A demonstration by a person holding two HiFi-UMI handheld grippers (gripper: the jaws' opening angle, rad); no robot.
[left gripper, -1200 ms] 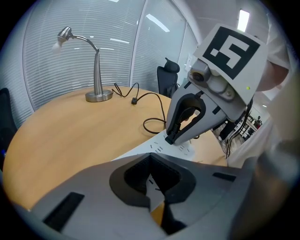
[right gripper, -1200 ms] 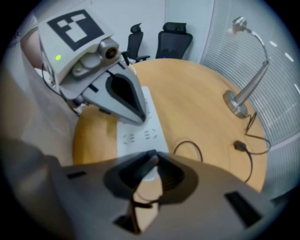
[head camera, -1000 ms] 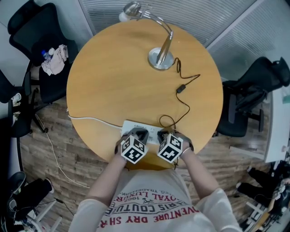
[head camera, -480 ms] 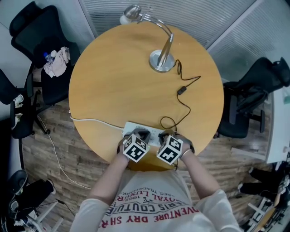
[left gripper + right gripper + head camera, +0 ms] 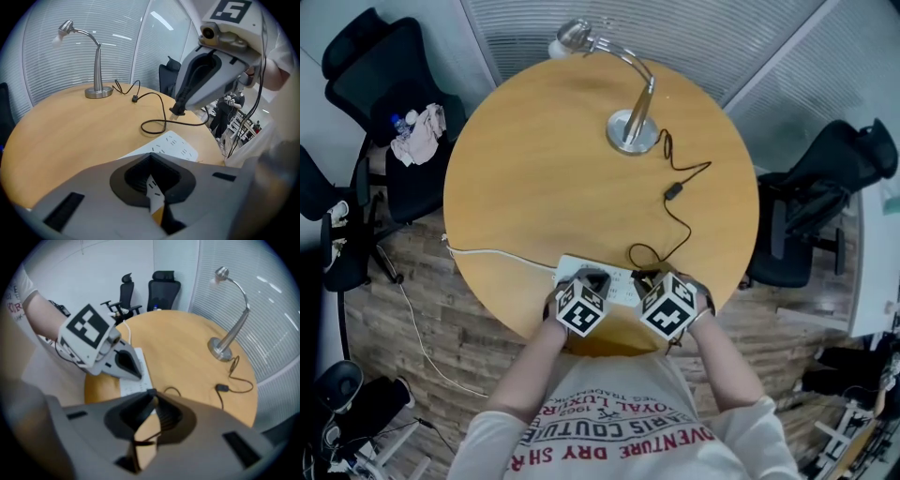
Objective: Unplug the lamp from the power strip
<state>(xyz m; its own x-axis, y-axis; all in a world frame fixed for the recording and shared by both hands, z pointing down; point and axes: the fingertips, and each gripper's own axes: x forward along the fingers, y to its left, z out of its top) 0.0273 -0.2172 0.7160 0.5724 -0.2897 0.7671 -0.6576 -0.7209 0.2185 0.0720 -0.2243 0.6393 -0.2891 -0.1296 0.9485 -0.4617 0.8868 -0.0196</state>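
A silver desk lamp [image 5: 633, 127] stands at the far side of the round wooden table [image 5: 534, 178]. Its black cord [image 5: 684, 225] runs past an inline switch [image 5: 673, 189] to a black plug [image 5: 178, 111]. My right gripper [image 5: 179, 108] is shut on that plug and holds it in the air, prongs bare, just above the white power strip [image 5: 176, 145]; its jaws have just been closing on it. My left gripper [image 5: 594, 277] is shut, its tip resting on the strip [image 5: 572, 265] near the table's front edge.
The strip's white cable [image 5: 487, 249] runs off the table's left edge to the floor. Black office chairs stand at the left [image 5: 370, 66] and right [image 5: 825, 187]; the left one holds clothes [image 5: 417, 131]. A loop of cord [image 5: 642, 253] lies beside the strip.
My right gripper has risen, and the plug has come up out of the power strip with it. My left gripper has stayed where it was on the strip.
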